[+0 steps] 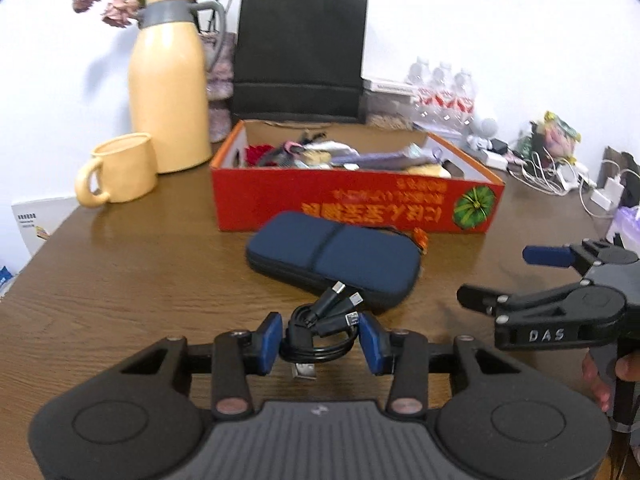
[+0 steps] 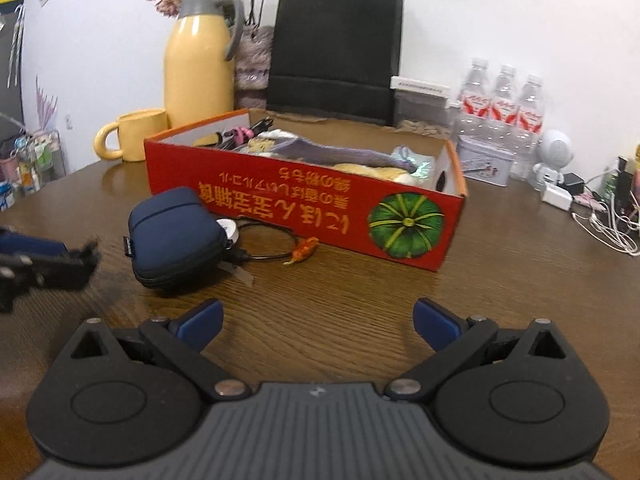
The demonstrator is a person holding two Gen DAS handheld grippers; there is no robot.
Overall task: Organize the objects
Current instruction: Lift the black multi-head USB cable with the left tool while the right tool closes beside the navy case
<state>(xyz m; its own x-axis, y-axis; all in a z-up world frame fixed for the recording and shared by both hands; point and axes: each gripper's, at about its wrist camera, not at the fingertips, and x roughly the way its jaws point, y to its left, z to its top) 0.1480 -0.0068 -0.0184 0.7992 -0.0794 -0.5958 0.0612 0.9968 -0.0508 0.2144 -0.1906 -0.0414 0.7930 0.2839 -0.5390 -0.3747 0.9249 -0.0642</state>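
Left wrist view: riding low over the bench, looking forward and slightly down past its own gripper, close to the blue pouch.
Right wrist view: sitting further right, facing the red box at an angle.
Shared ground: both are taking in pouch, box, yellow jug and black bag.

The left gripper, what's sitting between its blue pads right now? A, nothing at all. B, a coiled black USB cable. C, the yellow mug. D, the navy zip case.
B: in the left wrist view the coiled black USB cable lies bundled between the blue pads of the left gripper, while the navy zip case rests on the table beyond it.
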